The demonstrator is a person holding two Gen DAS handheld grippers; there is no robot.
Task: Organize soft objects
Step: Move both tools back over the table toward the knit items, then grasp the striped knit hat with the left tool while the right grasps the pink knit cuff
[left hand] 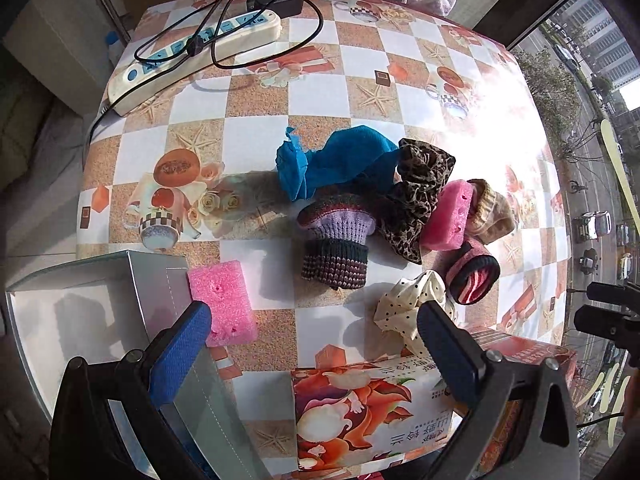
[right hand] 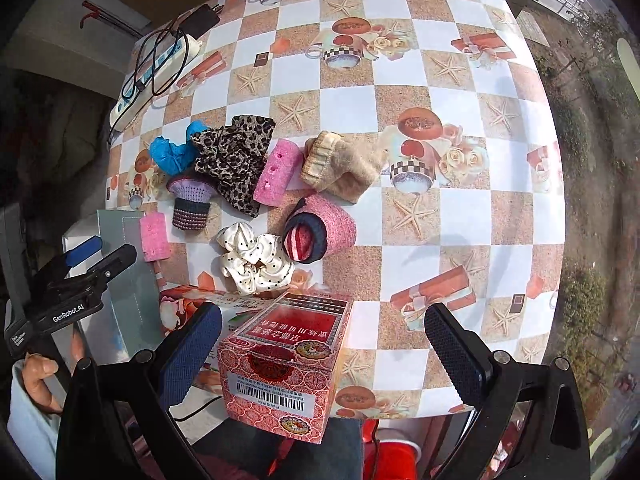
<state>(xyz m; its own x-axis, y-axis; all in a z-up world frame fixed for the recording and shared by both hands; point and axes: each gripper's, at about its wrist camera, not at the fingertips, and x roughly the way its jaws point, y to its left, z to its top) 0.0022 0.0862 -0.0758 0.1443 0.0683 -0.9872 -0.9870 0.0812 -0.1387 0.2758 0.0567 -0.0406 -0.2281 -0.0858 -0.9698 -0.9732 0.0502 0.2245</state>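
Soft things lie in a heap mid-table: a blue cloth (left hand: 336,160) (right hand: 174,152), a leopard scrunchie (left hand: 420,192) (right hand: 236,160), a purple knit sock (left hand: 340,240) (right hand: 192,200), a pink sponge (left hand: 448,216) (right hand: 278,172), a beige sock (left hand: 492,212) (right hand: 344,166), a pink rolled sock (left hand: 474,276) (right hand: 320,234) and a cream dotted scrunchie (left hand: 412,304) (right hand: 252,258). A second pink sponge (left hand: 222,304) (right hand: 154,236) lies beside a white box (left hand: 80,312) (right hand: 120,240). My left gripper (left hand: 316,348) (right hand: 86,258) is open and empty above the near edge. My right gripper (right hand: 324,352) is open and empty over a red carton (right hand: 284,364).
A printed carton with orange flowers (left hand: 360,412) (right hand: 188,312) lies at the near edge, the red carton (left hand: 524,352) beside it. A white power strip (left hand: 196,60) (right hand: 152,76) with black cables sits at the far left. A window and street are to the right.
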